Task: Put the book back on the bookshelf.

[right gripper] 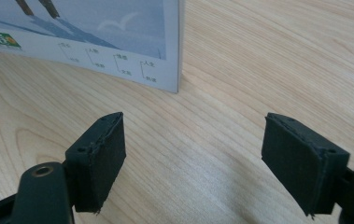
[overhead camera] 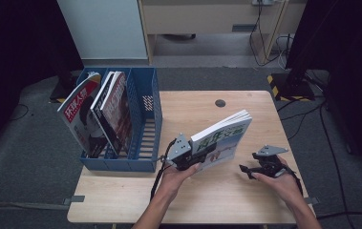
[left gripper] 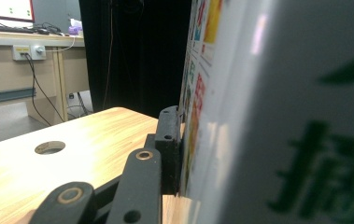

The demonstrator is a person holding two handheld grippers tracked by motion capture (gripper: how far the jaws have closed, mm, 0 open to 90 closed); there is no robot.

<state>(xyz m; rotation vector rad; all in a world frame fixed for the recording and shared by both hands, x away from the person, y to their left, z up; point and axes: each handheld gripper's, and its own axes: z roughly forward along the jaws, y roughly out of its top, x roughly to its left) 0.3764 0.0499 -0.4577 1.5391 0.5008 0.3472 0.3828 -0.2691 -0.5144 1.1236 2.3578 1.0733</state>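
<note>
Wooden counter (overhead camera: 226,191) is bearing a blue rack (overhead camera: 143,138) already holding two magazines (overhead camera: 97,114). One magazine (overhead camera: 221,138) is being held upright, clamped by the left tongs (overhead camera: 202,155), not yet filed; the right tongs (overhead camera: 248,169) are being kept wide, empty.

The high view is looking forward and down over the table (overhead camera: 245,102). Each gripper view is sitting close above that tabletop, sharing the magazine (overhead camera: 221,138) with it.
</note>
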